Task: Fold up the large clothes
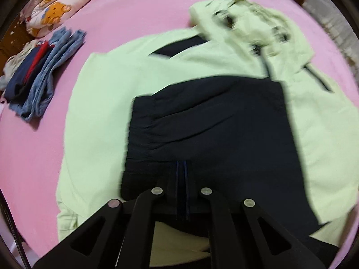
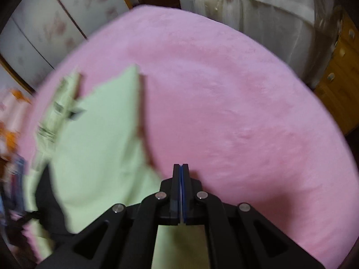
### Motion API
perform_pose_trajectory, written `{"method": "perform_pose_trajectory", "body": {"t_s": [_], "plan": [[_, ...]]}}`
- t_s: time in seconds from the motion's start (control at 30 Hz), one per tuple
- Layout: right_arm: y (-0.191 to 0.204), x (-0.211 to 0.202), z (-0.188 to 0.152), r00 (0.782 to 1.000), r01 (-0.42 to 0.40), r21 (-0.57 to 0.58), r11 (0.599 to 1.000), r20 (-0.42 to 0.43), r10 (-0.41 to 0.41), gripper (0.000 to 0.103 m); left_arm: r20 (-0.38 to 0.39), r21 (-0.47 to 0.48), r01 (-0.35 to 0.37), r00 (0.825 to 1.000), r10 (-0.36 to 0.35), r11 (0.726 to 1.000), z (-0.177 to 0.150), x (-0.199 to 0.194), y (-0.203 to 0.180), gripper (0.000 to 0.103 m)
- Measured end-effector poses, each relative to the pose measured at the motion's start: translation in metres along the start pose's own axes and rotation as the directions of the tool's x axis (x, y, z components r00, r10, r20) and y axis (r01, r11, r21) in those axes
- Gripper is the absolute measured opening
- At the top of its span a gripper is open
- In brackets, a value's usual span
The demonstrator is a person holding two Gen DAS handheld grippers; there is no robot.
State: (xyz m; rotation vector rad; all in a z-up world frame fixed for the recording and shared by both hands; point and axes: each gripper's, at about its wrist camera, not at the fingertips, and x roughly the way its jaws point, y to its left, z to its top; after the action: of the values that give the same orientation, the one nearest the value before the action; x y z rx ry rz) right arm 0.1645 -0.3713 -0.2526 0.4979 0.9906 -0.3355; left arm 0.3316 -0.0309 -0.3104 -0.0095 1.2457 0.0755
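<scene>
Surface: pink bedsheet (image 2: 235, 94)
Jacket (image 1: 101, 103): pale green with navy panel, spread on the sheet
Left gripper (image 1: 182, 164): fingers together over the navy panel
Right gripper (image 2: 180, 167): fingers together, beside the jacket's edge

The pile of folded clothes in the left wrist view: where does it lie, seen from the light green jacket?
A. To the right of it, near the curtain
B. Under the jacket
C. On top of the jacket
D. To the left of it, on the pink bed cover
D: the pile of folded clothes lies on the pink bed cover, left of the light green jacket and apart from it.
</scene>
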Motion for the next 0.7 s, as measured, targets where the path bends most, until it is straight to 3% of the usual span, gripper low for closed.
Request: {"method": "perform_pose_trajectory", "body": {"t_s": [0.1, 0.2, 0.27, 0.4, 0.47, 0.53, 0.7], "plan": [[0.035, -0.006, -0.005, 0.991, -0.131, -0.093, 0.987, 0.024, 0.133, 0.000, 0.006, 0.011, 0.117, 0.993, -0.118, 0.993, -0.003, -0.022, -0.010, 0.004], [0.083, 0.015, -0.014, 0.940, -0.339, -0.184, 0.923, -0.115, 0.322, 0.000, -0.041, -0.002, 0.218, 0.975, -0.218, 0.976, 0.005, -0.019, -0.032, 0.004], [0.116, 0.033, -0.026, 0.906, -0.414, -0.255, 0.874, -0.205, 0.369, 0.000, -0.045, -0.008, 0.258, 0.965, -0.259, 0.966, 0.009, -0.011, -0.040, 0.004], [0.166, 0.070, -0.040, 0.879, -0.460, -0.383, 0.801, -0.323, 0.351, 0.000, -0.048, -0.009, 0.228, 0.972, -0.228, 0.974, 0.026, 0.013, -0.053, 0.004], [0.177, 0.081, -0.033, 0.876, -0.467, -0.400, 0.789, -0.330, 0.351, 0.000, -0.049, -0.014, 0.199, 0.979, -0.199, 0.980, 0.038, 0.024, -0.055, 0.004], [0.184, 0.091, -0.016, 0.886, -0.454, -0.421, 0.785, -0.306, 0.348, 0.000, -0.035, -0.042, 0.174, 0.984, -0.175, 0.984, 0.051, 0.034, -0.051, 0.004], [0.153, 0.100, 0.039, 0.934, -0.354, -0.362, 0.862, -0.189, 0.304, 0.000, -0.008, -0.131, 0.193, 0.981, -0.195, 0.972, 0.076, 0.042, -0.014, 0.004]]}}
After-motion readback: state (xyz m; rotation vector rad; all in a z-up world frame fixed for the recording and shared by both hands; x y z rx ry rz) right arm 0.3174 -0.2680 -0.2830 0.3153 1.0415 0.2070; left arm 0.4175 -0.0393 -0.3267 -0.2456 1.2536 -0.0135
